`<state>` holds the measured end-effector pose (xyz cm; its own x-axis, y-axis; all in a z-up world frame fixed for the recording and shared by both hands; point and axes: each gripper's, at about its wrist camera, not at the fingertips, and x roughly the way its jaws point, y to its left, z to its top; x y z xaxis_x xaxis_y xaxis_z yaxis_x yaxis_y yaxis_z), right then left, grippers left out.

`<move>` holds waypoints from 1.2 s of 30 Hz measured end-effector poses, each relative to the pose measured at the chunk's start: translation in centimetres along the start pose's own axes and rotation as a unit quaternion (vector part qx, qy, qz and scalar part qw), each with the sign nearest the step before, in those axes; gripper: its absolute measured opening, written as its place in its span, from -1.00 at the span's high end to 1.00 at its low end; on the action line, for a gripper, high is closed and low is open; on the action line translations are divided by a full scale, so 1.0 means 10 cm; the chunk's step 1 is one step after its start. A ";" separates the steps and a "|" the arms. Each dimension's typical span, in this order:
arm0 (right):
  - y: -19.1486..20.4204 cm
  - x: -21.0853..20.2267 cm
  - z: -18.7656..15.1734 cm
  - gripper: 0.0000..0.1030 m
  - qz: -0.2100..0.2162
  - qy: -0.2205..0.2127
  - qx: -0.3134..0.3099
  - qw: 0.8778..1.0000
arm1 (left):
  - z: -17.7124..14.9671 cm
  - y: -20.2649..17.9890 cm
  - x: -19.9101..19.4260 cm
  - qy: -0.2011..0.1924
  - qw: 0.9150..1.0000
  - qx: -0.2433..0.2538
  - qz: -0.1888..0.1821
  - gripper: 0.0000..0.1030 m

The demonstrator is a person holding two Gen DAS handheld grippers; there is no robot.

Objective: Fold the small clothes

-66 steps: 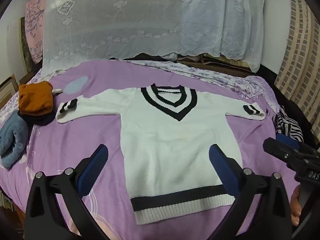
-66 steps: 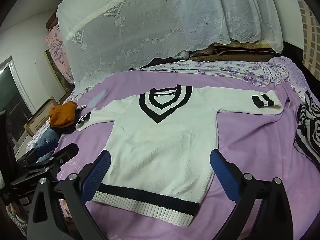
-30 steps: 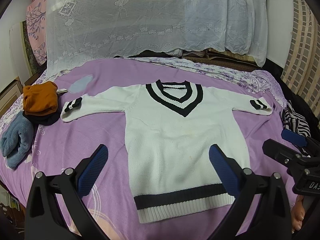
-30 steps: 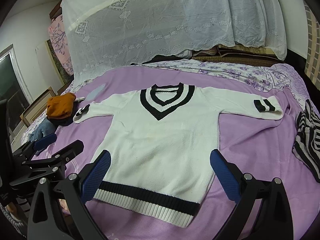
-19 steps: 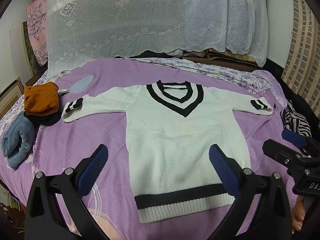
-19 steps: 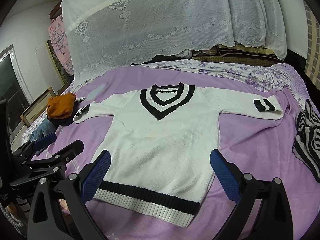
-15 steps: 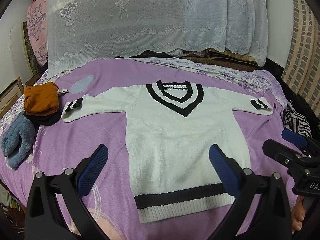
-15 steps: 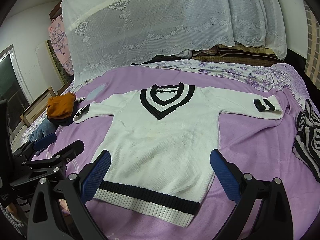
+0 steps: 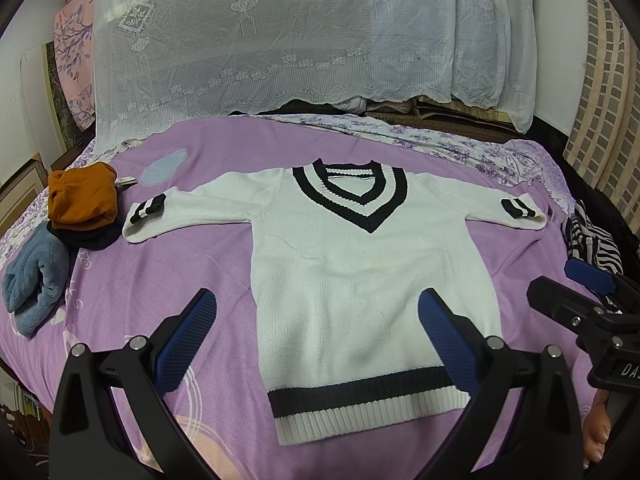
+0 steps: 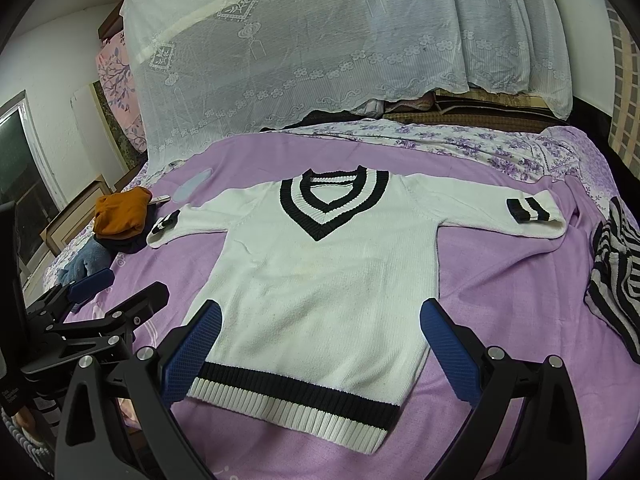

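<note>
Since a couple of seconds ago both tongs have pulled back slightly and then settled; nothing on the bed has shifted, so I judge folding has not begun. One white sweater (image 9: 360, 280) lies flat, sleeves spread, directly ahead of the left gripper (image 9: 316, 320) and right gripper (image 10: 320, 332), both gaping wide and empty, hovering near its hem. Left of the left tongs sit three folded pieces: orange garment (image 9: 82, 196), a dark one beneath, blue towel (image 9: 36, 276). One striped garment (image 10: 616, 264) lies right of the right tongs.
</note>
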<state>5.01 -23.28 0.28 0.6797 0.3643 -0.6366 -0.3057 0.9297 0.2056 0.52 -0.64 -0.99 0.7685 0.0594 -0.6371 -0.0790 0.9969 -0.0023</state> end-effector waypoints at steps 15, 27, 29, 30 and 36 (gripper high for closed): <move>0.00 0.00 0.00 -0.93 0.001 0.001 0.000 1.000 | 0.01 0.00 0.00 0.001 1.000 0.000 0.000 -0.91; 0.00 0.01 -0.01 -0.93 0.001 0.002 0.001 1.000 | -0.01 0.00 0.00 0.002 1.000 -0.001 0.000 -0.91; 0.00 0.01 -0.02 -0.93 0.001 0.002 0.001 1.000 | -0.06 0.01 0.02 0.003 1.000 -0.002 -0.001 -0.91; 0.01 0.02 -0.03 -0.93 0.001 0.003 0.001 1.000 | -0.08 0.01 0.02 0.004 1.000 -0.003 -0.001 -0.91; 0.00 0.02 -0.03 -0.93 0.002 0.003 0.002 1.000 | -0.10 0.03 0.03 0.005 1.000 -0.003 -0.002 -0.91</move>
<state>4.97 -23.18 -0.04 0.6745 0.3668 -0.6406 -0.3057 0.9287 0.2098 0.09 -0.42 -1.97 0.7619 0.0548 -0.6454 -0.0800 0.9967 -0.0099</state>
